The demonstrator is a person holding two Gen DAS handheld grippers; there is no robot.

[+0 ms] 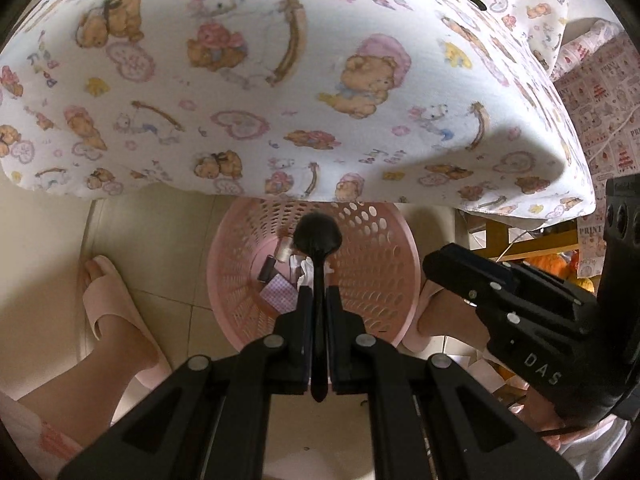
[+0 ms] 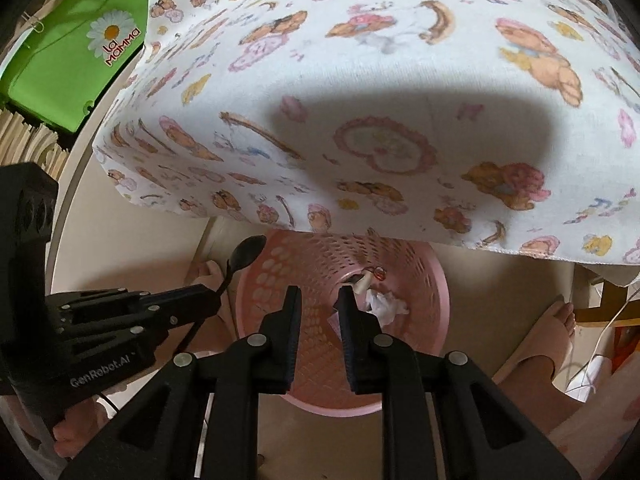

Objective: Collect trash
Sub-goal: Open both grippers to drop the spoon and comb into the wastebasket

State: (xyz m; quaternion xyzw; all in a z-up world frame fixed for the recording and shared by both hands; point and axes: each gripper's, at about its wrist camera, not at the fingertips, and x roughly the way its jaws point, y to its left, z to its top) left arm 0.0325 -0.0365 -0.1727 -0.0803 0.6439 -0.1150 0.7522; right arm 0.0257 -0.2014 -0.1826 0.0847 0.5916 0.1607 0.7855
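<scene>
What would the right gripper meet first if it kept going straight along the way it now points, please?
Probably the pink basket: the open right gripper aims into its mouth, so likely the crumpled tissue at the bottom, though depth is unclear.

Left tool (image 1: 316, 300) is clamped tight, pointing down; right tool (image 2: 318, 300) beside it gapes apart.

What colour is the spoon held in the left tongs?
Black; the spoon shows best in the left wrist view, above the pink basket.
</scene>
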